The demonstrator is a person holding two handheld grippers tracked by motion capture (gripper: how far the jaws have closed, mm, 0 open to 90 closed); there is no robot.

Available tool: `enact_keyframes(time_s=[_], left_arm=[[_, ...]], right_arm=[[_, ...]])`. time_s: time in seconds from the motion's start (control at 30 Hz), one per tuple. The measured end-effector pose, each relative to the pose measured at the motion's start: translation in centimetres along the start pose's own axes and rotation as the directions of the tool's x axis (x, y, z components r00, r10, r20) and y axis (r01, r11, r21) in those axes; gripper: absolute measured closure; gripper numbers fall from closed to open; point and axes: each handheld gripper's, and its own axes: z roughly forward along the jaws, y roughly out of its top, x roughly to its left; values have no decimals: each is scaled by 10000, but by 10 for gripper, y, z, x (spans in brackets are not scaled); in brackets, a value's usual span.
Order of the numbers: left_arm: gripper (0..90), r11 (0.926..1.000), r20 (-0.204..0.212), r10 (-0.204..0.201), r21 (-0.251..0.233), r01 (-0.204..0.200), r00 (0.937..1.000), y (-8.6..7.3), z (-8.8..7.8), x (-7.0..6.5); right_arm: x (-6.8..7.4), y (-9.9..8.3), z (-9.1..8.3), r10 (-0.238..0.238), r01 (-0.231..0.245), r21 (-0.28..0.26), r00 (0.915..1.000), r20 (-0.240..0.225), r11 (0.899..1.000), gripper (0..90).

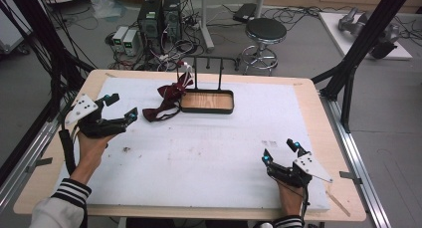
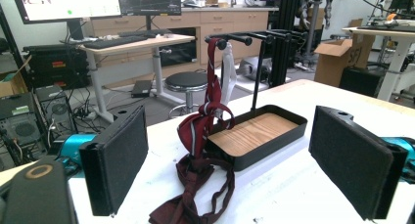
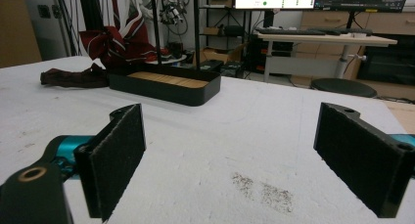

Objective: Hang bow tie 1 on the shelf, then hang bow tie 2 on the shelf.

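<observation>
1. while my left gripper (image 1: 118, 107) hangs with jaws spread, empty, the maroon tie (image 1: 166, 102) drapes from the rack (image 1: 208, 63) onto the white table mat (image 1: 209, 153).
2. my right gripper (image 1: 281, 152) gapes empty too, near a stool (image 1: 265, 31) and computers (image 1: 159, 16).

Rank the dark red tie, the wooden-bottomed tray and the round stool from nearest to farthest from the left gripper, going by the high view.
From the left gripper:
1. Dark red tie, just to its right on the white mat.
2. Wooden-bottomed tray, right of the tie.
3. Round stool, on the floor beyond the table.
</observation>
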Motion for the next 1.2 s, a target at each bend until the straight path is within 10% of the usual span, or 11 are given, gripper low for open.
enact_keyframes(time_s=[1.2], left_arm=[[149,9985,263,-184,512,171,9995,2,5,10]], right_arm=[[1,0,0,-24,24,-11,10000,2,10000,110]])
